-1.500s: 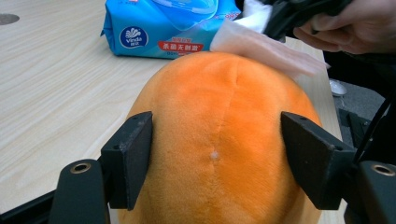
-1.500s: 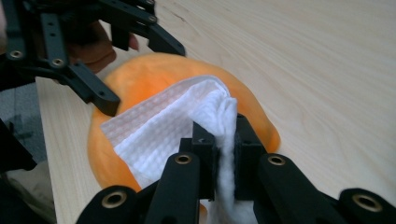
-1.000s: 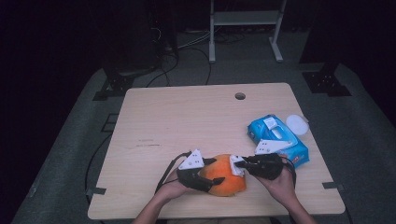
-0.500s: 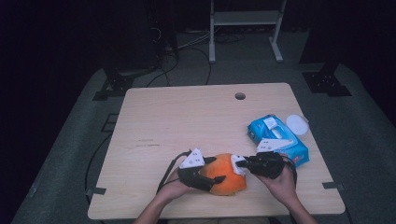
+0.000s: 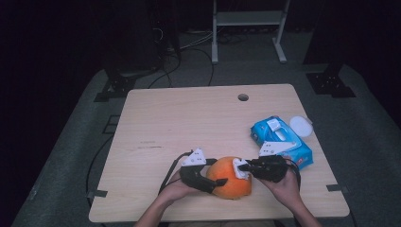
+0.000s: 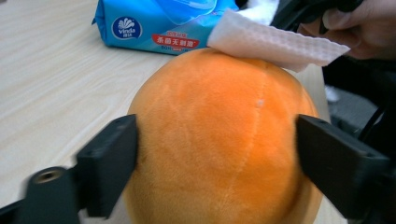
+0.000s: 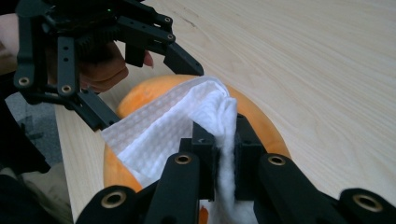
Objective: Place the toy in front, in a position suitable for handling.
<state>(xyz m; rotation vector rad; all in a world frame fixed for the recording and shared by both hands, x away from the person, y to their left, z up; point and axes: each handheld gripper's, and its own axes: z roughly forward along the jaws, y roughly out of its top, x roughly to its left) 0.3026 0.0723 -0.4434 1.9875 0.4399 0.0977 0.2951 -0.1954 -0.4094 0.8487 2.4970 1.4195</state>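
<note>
- The left gripper [image 5: 218, 182] is a black frame with flat, blocky jaw pads; a small round hole sits in the link at its near end in the left gripper view.
- A grey three-cornered plate [image 5: 194, 158] rides on top of it, and a black cable [image 5: 169, 171] loops off its rear.
- The right gripper [image 5: 242, 169] is black too, with its own grey three-cornered plate [image 5: 273, 148] and a black cable [image 5: 296, 169] curling behind it.
- In the right gripper view its linkage arms carry brass-coloured round pivots [image 7: 183, 159], one at each joint.
- Both forearms [image 5: 156, 213] are bare, with no sleeves in sight.
</note>
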